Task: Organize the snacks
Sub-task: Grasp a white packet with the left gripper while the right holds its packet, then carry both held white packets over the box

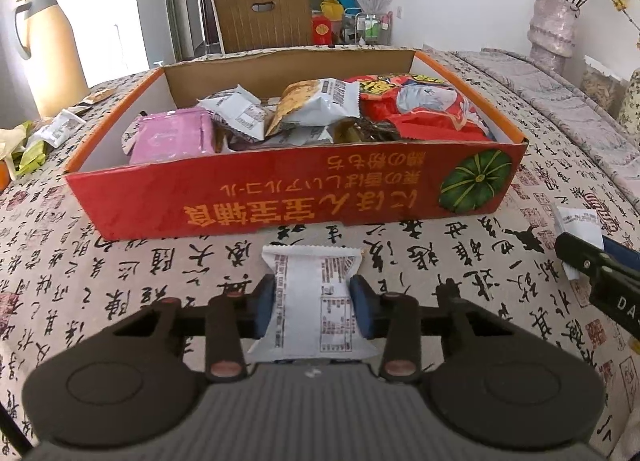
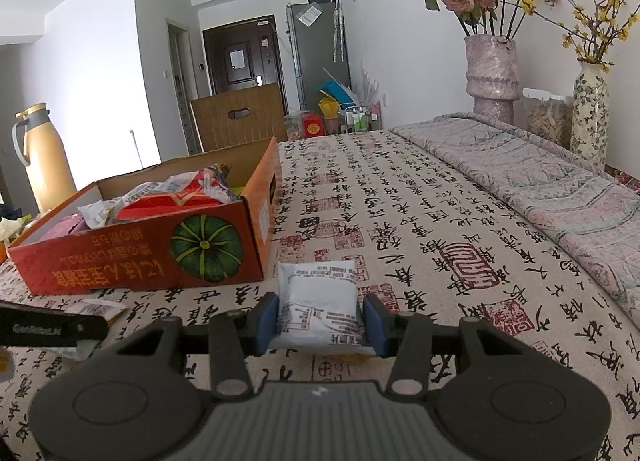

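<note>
Left wrist view: the left gripper has its blue pads clamped on both sides of a white printed snack packet, which sits just in front of the red and orange cardboard box with a green pumpkin picture on its near wall. The box stands on a cloth covered in black calligraphy and holds a pink packet, white and grey packets and a large red bag. More wrappers lie to the left of the box, near a tall yellow thermos jug.

Right wrist view: the right gripper grips a second white snack packet between its blue pads, near the box's pumpkin corner, to its right. The packet's far part rests low over the calligraphy cloth. Far right of the box stands a pink-grey ceramic vase with dried roses.
</note>
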### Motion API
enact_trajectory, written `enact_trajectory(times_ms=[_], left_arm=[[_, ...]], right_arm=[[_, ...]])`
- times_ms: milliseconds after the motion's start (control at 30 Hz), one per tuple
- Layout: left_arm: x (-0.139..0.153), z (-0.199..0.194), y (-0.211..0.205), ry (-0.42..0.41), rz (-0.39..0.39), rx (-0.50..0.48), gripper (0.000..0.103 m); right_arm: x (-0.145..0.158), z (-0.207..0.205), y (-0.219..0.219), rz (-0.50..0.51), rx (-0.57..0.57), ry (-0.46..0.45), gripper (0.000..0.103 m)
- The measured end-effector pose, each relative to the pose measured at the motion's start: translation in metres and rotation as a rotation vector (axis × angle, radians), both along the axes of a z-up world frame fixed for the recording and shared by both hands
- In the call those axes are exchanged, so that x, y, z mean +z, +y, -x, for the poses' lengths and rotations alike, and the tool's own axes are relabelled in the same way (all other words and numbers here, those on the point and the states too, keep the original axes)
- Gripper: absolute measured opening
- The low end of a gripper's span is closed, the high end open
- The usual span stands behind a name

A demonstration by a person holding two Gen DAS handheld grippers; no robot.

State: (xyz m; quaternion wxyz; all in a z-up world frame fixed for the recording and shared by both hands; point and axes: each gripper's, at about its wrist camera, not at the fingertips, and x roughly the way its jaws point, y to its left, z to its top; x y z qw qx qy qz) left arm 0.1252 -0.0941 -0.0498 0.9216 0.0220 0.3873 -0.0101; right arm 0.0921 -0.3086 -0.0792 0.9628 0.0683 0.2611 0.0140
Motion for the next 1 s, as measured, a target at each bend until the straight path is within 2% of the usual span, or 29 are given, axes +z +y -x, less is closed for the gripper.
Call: enact_trajectory(times_ms=[367,1000], left_arm=[[0.012,0.024,0.012,-0.065,0.009,-0.002,0.041],[0.025,0.068,0.048,-0.137,0.043,0.015,0.041]], right_arm=[[0.003,0.011,0.010,0.041,-0.011,-0.008,0.046],[0.018,0.060,0.080,0.056,0.194,-0.016,0.046]])
